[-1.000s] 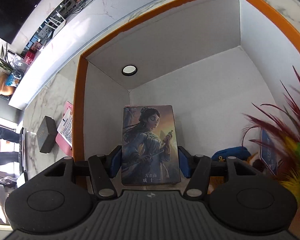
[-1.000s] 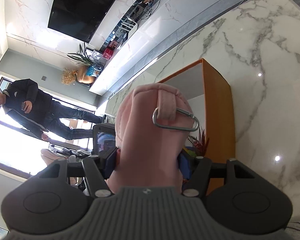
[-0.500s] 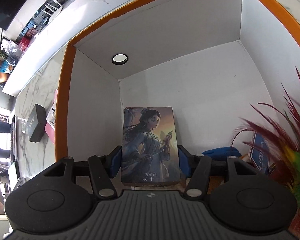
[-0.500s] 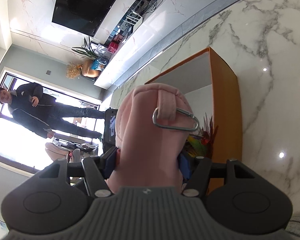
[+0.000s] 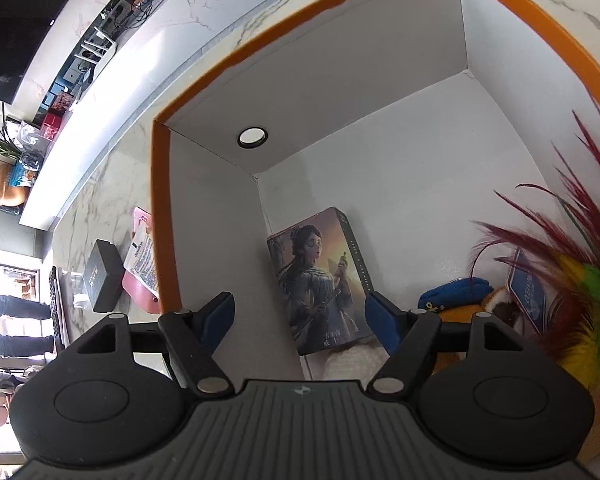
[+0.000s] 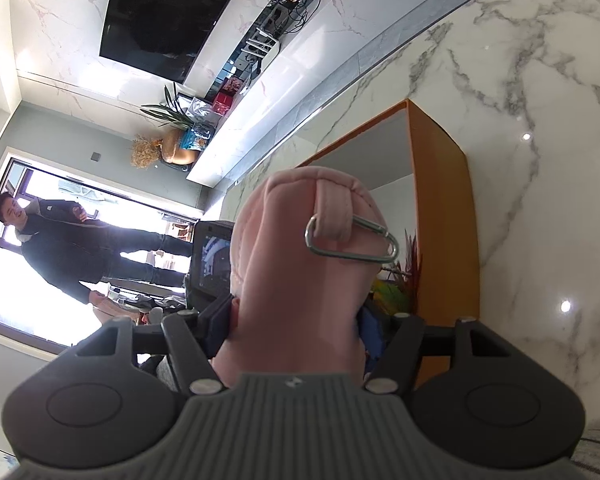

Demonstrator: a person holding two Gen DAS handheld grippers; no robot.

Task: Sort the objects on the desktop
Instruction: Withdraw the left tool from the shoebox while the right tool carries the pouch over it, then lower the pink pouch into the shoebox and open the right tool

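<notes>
In the left wrist view my left gripper (image 5: 300, 316) hangs inside the white-lined orange storage box (image 5: 160, 220). Its jaws are opening. An illustrated card box (image 5: 324, 280) showing a woman with a sword stands tilted between them on the storage box floor. The left pad (image 5: 216, 316) is well clear of it and the right pad sits right beside its edge. In the right wrist view my right gripper (image 6: 294, 326) is shut on a pink fabric pouch (image 6: 300, 288) with a silver carabiner (image 6: 352, 240), held up beside the orange storage box (image 6: 440, 240).
A feather toy (image 5: 572, 300), a blue item (image 5: 452, 296) and a blue card lie in the storage box's right part. Outside its left wall on the marble table (image 6: 540, 160) lie a black box (image 5: 104, 276) and a pink holder (image 5: 140, 276). A person (image 6: 60, 240) stands by the window.
The left jaws have spread away from the card box, which now tilts free instead of standing gripped upright. The right gripper still holds the pink pouch in the same spot.
</notes>
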